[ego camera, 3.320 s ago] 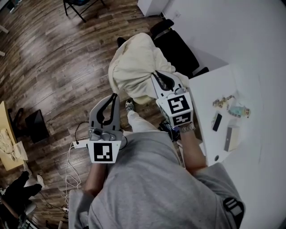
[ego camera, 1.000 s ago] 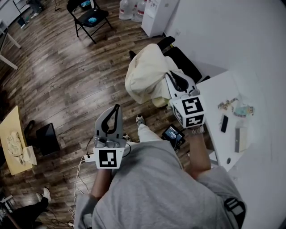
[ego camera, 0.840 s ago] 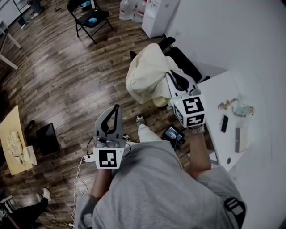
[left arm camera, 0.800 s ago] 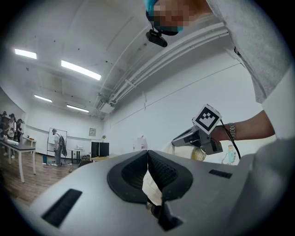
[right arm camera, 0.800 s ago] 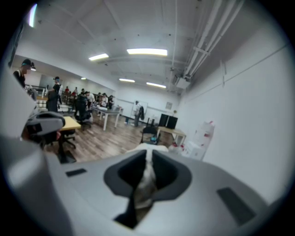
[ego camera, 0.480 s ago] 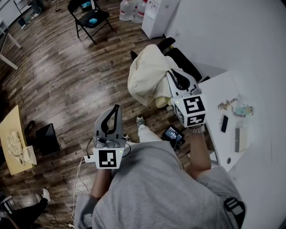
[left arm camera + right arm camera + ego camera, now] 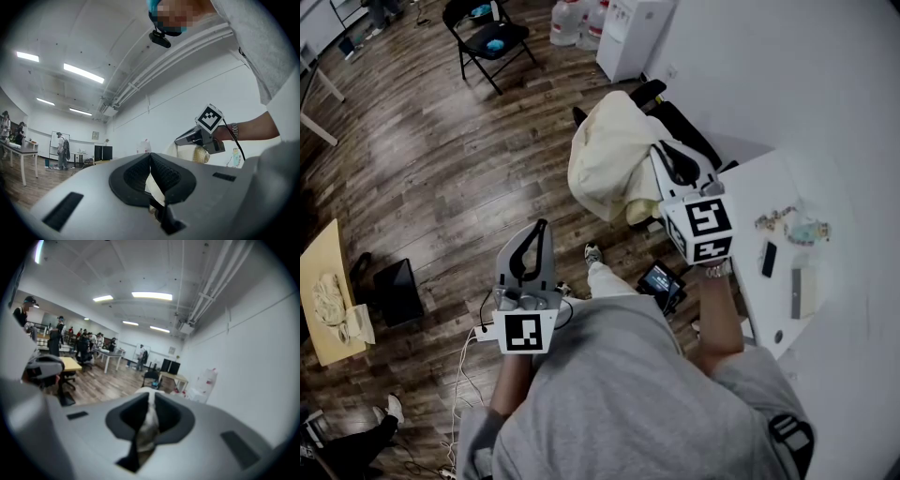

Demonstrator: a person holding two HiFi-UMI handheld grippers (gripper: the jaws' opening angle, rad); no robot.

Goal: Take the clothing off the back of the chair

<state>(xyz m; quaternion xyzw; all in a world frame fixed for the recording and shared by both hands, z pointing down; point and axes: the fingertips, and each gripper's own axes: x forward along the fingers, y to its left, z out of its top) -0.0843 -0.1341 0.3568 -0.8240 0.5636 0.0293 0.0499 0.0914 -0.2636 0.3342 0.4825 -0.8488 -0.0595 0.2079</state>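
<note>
The right gripper (image 7: 660,153) has its jaws nearly together, pinching a fold of the cream clothing (image 7: 602,155) between the pads; the cloth fills the narrow gap and trails back toward the gripper body. The grip sits at the edge of the garment nearest the seat of the black chair (image 7: 686,120). The rest of the clothing is heaped in a loose bundle over the chair's back and hangs down on the side away from the seat, toward the wooden floor (image 7: 422,159).

The left gripper (image 7: 541,227) is held well apart from the chair, out over the floor. Its jaws meet at the tips and carry nothing.

Both grippers belong to a person in a grey sweatshirt (image 7: 609,394) who stands just short of the chair. A white table (image 7: 748,197) stands right beside the chair, on the seat side, with a few small items lying on it. A dark tablet-like device (image 7: 660,280) lies on the floor near the chair's base. Well beyond the chair a black folding chair (image 7: 486,36) stands on the boards.
</note>
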